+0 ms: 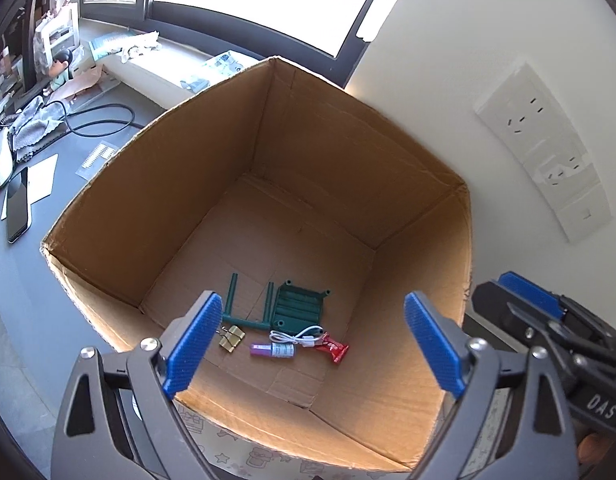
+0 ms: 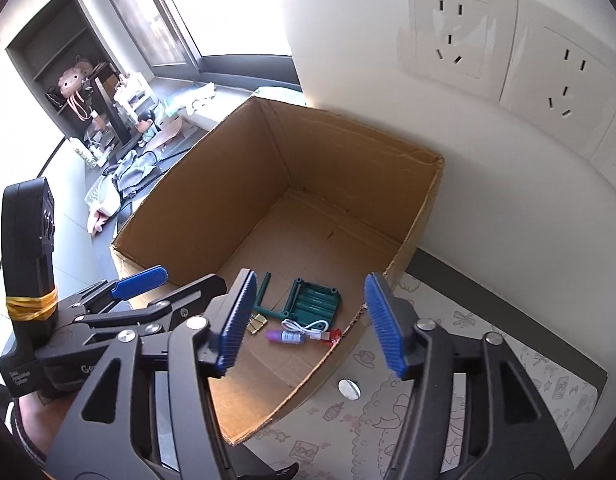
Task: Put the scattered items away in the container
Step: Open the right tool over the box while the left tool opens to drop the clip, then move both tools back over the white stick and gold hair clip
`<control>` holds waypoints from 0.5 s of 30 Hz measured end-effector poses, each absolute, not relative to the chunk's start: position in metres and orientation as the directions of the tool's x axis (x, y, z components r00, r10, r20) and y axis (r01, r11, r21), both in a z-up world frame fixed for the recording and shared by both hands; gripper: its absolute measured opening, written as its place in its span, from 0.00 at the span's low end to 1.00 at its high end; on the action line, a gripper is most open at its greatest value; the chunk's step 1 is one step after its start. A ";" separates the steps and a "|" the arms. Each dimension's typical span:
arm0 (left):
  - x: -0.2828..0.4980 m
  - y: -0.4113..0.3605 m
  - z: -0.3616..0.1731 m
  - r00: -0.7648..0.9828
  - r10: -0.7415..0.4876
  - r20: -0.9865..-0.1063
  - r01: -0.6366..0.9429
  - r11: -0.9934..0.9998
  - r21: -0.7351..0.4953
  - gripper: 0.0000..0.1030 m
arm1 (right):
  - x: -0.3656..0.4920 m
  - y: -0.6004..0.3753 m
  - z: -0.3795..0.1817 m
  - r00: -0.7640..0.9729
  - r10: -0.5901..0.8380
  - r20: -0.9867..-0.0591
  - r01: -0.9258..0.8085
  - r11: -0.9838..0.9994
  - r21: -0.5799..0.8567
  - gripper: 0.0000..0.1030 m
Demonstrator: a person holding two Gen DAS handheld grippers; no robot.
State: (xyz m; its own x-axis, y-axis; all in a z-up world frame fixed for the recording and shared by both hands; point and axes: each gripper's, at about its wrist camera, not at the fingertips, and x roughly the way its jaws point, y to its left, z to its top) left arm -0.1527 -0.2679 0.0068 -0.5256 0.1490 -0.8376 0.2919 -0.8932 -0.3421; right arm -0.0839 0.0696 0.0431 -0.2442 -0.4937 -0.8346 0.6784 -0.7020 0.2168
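An open cardboard box [image 1: 108,208] [image 2: 420,208] stands against the wall. On its floor lie a green toy stool [image 1: 296,306] [image 2: 318,300], a brass padlock [image 1: 232,338] [image 2: 257,323], a purple-capped small bottle [image 1: 273,350] [image 2: 289,336], a white cable [image 1: 296,336] [image 2: 304,326] and a red piece [image 1: 334,348] [image 2: 333,336]. My left gripper [image 1: 314,344] hangs over the box's near side, open, nothing between its blue pads. My right gripper [image 2: 308,322] hovers above the box's near right corner, also open and empty. Each gripper shows in the other's view.
A patterned mat [image 2: 468,368] lies under the box, with a silver coin-like disc [image 2: 349,389] on it. Wall sockets [image 2: 504,52] sit behind. To the left a dark desk holds a phone [image 1: 18,208], paper, cables, a cloth [image 1: 36,128] and figurines [image 2: 148,124].
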 end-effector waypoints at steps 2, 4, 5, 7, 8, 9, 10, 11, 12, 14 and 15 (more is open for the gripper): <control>-0.153 -0.264 0.009 -0.525 0.148 -0.838 0.286 -0.897 -0.338 0.90 | -0.084 0.071 0.045 -0.247 -0.491 -0.836 0.676 -0.705 0.215 0.62; -0.153 -0.262 0.012 -0.527 0.147 -0.837 0.280 -0.900 -0.334 0.90 | -0.084 0.074 0.048 -0.253 -0.492 -0.833 0.672 -0.709 0.214 0.65; -0.153 -0.260 0.013 -0.528 0.147 -0.837 0.276 -0.902 -0.332 0.90 | -0.083 0.075 0.049 -0.259 -0.491 -0.832 0.671 -0.711 0.212 0.68; -0.153 -0.257 0.015 -0.529 0.146 -0.836 0.269 -0.905 -0.329 0.90 | -0.082 0.079 0.053 -0.277 -0.489 -0.827 0.670 -0.715 0.198 0.70; -0.153 -0.256 0.016 -0.529 0.145 -0.836 0.267 -0.907 -0.326 0.90 | -0.081 0.082 0.054 -0.283 -0.490 -0.824 0.670 -0.716 0.196 0.71; -0.152 -0.255 0.017 -0.528 0.145 -0.837 0.265 -0.908 -0.324 0.90 | -0.081 0.084 0.056 -0.288 -0.492 -0.822 0.668 -0.718 0.196 0.74; -0.152 -0.254 0.018 -0.529 0.145 -0.836 0.263 -0.908 -0.325 0.90 | -0.081 0.086 0.057 -0.291 -0.491 -0.821 0.665 -0.721 0.196 0.75; -0.151 -0.253 0.020 -0.534 0.145 -0.833 0.263 -0.908 -0.327 0.90 | -0.081 0.088 0.058 -0.295 -0.490 -0.820 0.661 -0.724 0.195 0.77; -0.150 -0.253 0.021 -0.538 0.144 -0.831 0.264 -0.907 -0.329 0.90 | -0.080 0.091 0.059 -0.299 -0.490 -0.819 0.658 -0.727 0.194 0.80; -0.149 -0.251 0.024 -0.542 0.147 -0.827 0.260 -0.907 -0.332 0.90 | -0.080 0.095 0.061 -0.300 -0.493 -0.817 0.656 -0.728 0.198 0.84; -0.149 -0.250 0.026 -0.544 0.147 -0.826 0.257 -0.908 -0.331 0.90 | -0.080 0.098 0.062 -0.296 -0.498 -0.815 0.658 -0.725 0.204 0.84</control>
State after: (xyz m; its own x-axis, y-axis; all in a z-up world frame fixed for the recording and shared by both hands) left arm -0.1490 -0.2500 0.0257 -0.5443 0.1472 -0.8259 0.2574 -0.9077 -0.3314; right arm -0.0797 0.0975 0.0621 -0.2961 -0.4977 -0.8153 0.6579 -0.7250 0.2037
